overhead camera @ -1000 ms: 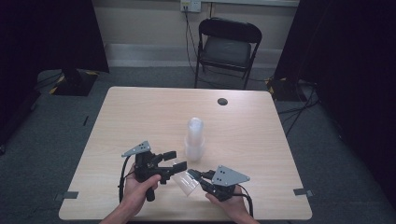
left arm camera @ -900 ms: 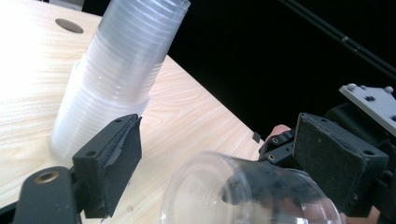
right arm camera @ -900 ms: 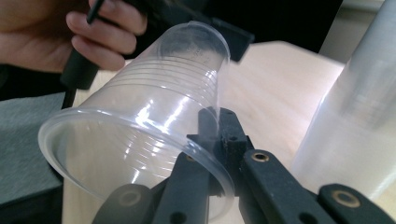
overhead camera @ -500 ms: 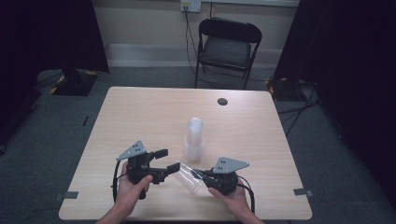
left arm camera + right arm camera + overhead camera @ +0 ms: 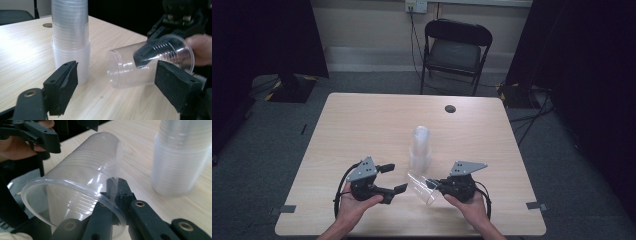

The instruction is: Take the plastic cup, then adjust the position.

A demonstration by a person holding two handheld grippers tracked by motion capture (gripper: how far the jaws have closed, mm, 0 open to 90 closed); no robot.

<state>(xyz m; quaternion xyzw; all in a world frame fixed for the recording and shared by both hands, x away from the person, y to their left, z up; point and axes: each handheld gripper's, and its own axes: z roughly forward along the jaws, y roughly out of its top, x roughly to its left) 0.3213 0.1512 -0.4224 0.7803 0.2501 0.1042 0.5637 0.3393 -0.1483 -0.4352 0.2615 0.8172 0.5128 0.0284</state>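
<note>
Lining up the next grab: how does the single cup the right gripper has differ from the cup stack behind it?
The single cup lies tilted on its side, its rim wall pinched in the shut right gripper; the cup stack stands upright on the table, untouched. The single cup is one thin, see-through wall; the stack looks cloudier from its nested layers and stands taller. Both are ribbed clear plastic.

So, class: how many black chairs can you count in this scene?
1. The folding chair stands on the floor beyond the table's far edge, by the wall. Others may be hidden in the dark sides.
</note>
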